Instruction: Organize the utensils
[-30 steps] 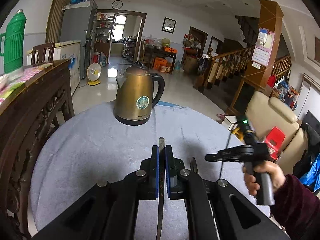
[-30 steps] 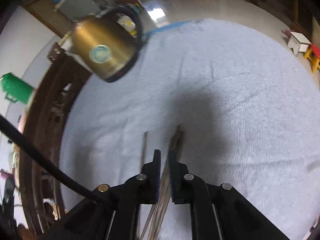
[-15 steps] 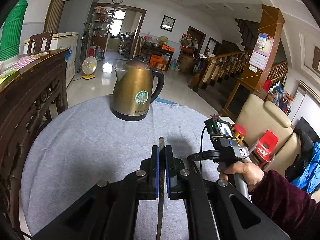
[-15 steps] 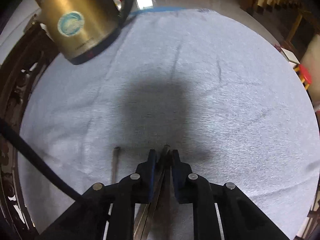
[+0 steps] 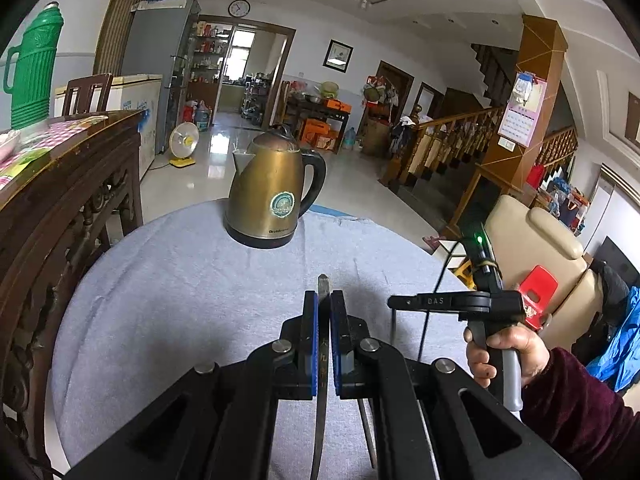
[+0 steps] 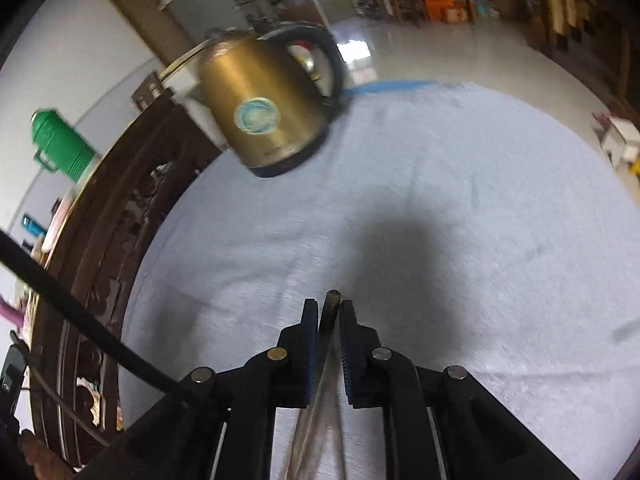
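Observation:
My left gripper [image 5: 323, 300] is shut on a slim metal utensil handle [image 5: 322, 285] whose tip sticks out past the blue pads; it is held above the round table. My right gripper [image 6: 329, 308] is shut on another flat metal utensil [image 6: 330, 312], lifted off the cloth. In the left wrist view the right gripper [image 5: 394, 302] sits to the right, with a thin utensil [image 5: 393, 324] hanging down from its jaws. A further thin utensil [image 5: 366, 432] lies on the cloth between the left gripper's arms.
A brass electric kettle [image 5: 272, 192] stands at the table's far side. The round table wears a pale grey cloth [image 5: 180, 280]. A dark carved wooden sideboard [image 5: 52, 184] with a green thermos [image 5: 32, 68] stands to the left. A beige chair [image 5: 536, 248] stands to the right.
My right gripper has closed on a utensil and lifted it off the cloth, tilting up toward the kettle. My left gripper keeps its hold and has barely moved.

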A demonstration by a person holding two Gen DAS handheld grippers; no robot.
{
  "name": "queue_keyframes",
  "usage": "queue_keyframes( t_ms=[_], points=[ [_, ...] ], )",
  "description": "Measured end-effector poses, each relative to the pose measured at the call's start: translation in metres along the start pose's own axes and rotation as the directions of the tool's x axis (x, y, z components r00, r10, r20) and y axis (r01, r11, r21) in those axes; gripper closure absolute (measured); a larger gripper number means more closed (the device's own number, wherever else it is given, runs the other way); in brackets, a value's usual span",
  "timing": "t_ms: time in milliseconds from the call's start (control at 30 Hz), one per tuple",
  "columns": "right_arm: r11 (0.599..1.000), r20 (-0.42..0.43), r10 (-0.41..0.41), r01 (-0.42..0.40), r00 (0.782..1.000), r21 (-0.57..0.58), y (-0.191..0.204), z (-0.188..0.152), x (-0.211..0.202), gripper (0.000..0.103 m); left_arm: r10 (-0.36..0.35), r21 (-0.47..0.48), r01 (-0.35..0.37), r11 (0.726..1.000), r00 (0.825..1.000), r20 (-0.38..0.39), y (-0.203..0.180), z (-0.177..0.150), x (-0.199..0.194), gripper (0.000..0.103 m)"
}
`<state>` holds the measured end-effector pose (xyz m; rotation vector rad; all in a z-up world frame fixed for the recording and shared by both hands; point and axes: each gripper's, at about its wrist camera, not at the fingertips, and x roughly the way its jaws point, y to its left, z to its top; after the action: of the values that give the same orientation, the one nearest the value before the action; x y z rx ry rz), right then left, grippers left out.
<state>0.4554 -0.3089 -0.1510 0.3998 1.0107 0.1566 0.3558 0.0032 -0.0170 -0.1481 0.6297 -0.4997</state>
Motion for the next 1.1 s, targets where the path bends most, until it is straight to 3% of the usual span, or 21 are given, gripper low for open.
queue_keyframes(
  t_ms=[233,333,367,467,633,767,933,1000,1100],
  points=[
    [0.993,-0.105,-0.029,0.041,0.994,0.109,-0.043,-0.014,0.021,0.090,0.000,0.002,0.000,1.000,1.000,-0.030,-0.004,-0.001,0.015,0.098],
    [0.977,-0.149,0.050,-0.018,0.988,0.212,-0.058,-0.012,0.030,0.076,-0.002,0.007,0.002,1.000,1.000,-0.029,-0.003,-0.002,0.018,0.098],
    [0.975,-0.157,0.032,0.004,0.987,0.221,-0.058,-0.012,0.033,0.069,-0.002,0.005,0.002,1.000,0.999,-0.033,-0.002,-0.003,0.020,0.098],
    [0.968,-0.219,-0.079,0.128,0.972,0.217,-0.054,-0.009,0.048,0.067,-0.003,-0.003,0.003,1.000,0.999,-0.040,0.001,-0.006,0.024,0.098],
    [0.950,-0.271,-0.191,0.248,0.943,0.192,-0.040,-0.001,0.063,0.079,-0.010,-0.005,0.010,1.000,0.999,-0.046,0.001,-0.002,0.026,0.098],
    [0.941,-0.248,-0.286,0.320,0.926,0.112,-0.023,0.002,0.069,0.094,-0.009,-0.003,0.009,1.000,0.999,-0.047,0.001,-0.005,0.022,0.098],
    [0.969,-0.162,-0.193,0.214,0.968,0.127,-0.017,-0.004,0.045,0.096,0.003,0.009,-0.002,1.000,0.999,-0.034,-0.002,-0.003,0.007,0.098],
    [0.983,-0.083,-0.136,0.145,0.987,0.112,-0.009,-0.008,0.019,0.096,0.004,0.008,-0.004,1.000,1.000,-0.022,-0.003,-0.001,-0.001,0.098],
    [0.995,0.045,-0.049,0.045,0.998,0.089,0.000,-0.016,-0.025,0.097,0.002,0.010,-0.002,1.000,1.000,0.006,-0.010,0.003,-0.015,0.098]
  ],
)
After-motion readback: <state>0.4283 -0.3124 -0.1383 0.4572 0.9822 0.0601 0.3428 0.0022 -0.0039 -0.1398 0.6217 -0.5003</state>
